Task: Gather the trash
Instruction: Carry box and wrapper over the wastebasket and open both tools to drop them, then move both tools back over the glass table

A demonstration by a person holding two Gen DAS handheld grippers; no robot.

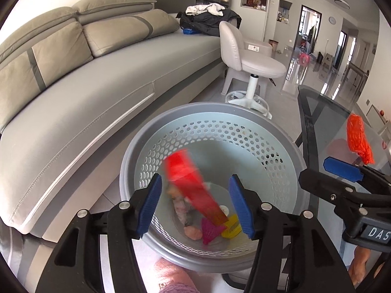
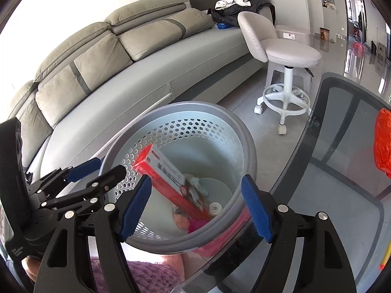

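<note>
Nearest the lens, a pink knitted sleeve (image 1: 171,278) is seen at the lower edge of both views. Above it, the left gripper (image 1: 195,205) is shown with its blue pads (image 1: 150,205) held apart and nothing pressed between them; a long red box (image 1: 193,185), motion-blurred in the left wrist view, is seen in the gap but clear of both pads, tilted inside the basket. The right gripper (image 2: 196,210) is likewise shown spread wide, its fingers (image 2: 256,210) empty and poised over the near rim of the grey perforated waste basket (image 2: 117,151). In the right wrist view the box is seen leaning against the inner wall, its upper end near the left side of the rim and its lower end down among the rubbish at the bottom. On the basket floor a magenta scrap (image 1: 211,230), a yellow piece (image 1: 232,227), a pale peach lump (image 1: 193,232) and a small white cap (image 2: 215,207) are collected. Just right of the basket, a dark glass table (image 2: 342,146) is shown, on which an orange mesh wrapper (image 1: 358,138) lies. Beyond, a white swivel stool (image 2: 286,56) stands on the tiled floor, and a grey sofa (image 1: 80,85) runs along the wall, with dark clothing (image 1: 207,19) heaped at its far end
</note>
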